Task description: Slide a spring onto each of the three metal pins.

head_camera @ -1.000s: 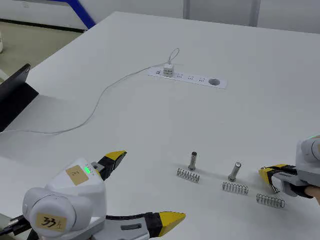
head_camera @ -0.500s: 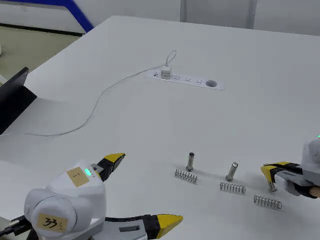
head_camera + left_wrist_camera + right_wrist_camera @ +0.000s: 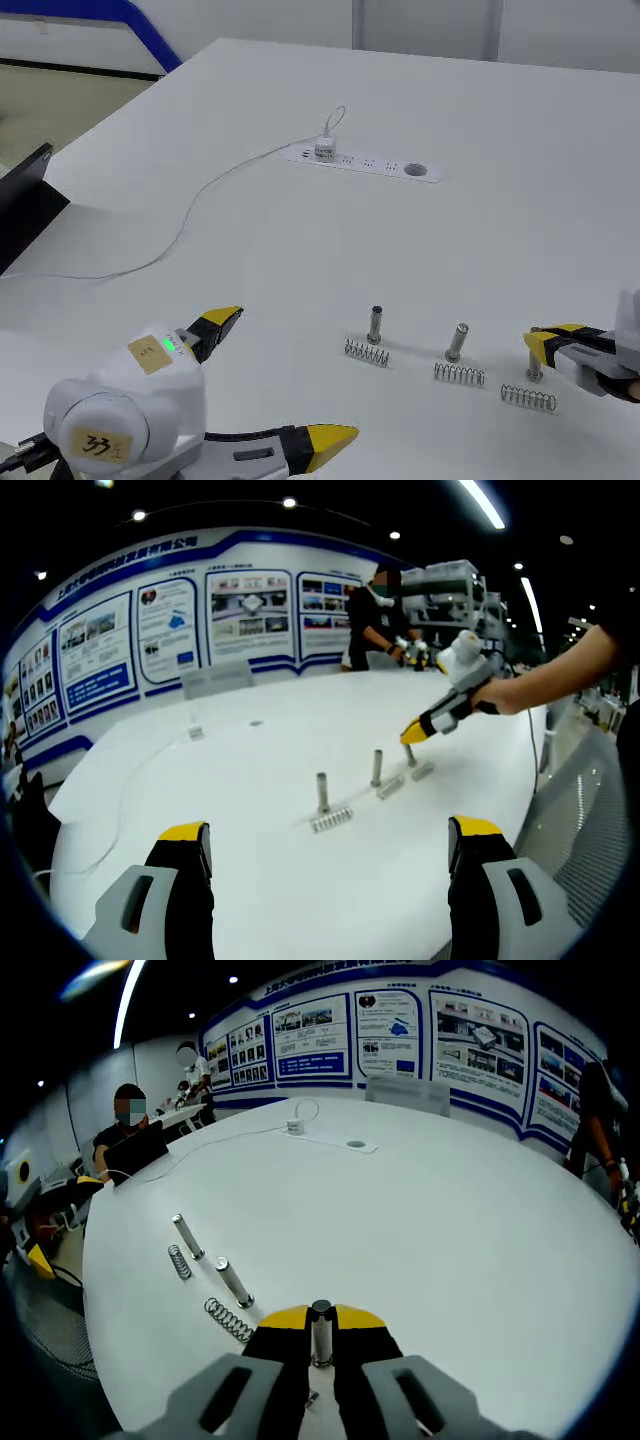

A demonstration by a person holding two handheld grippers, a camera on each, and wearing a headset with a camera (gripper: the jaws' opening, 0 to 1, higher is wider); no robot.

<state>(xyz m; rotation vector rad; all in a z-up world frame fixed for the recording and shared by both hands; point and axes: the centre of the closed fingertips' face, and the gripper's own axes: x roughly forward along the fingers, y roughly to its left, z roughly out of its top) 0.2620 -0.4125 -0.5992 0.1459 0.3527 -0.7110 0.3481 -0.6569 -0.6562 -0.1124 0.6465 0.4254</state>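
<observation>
Head view: the left tool (image 3: 278,377) hangs wide open, grasping nothing, over the near-left worktop (image 3: 300,250). Its sticker (image 3: 100,443) reads "33". Next, the left pin (image 3: 375,323) stands upright, with the left spring (image 3: 366,352) lying just in front. The middle pin (image 3: 457,340) and middle spring (image 3: 459,374) sit likewise. Farthest right, the right tool (image 3: 545,345) is clenched on the right pin (image 3: 320,1332), with the right spring (image 3: 528,398) close beside it. The springs look light, squashy and apt to roll, so a gentle pinch across the coils near 1 end should suit. The pins look stiff and slippery.
</observation>
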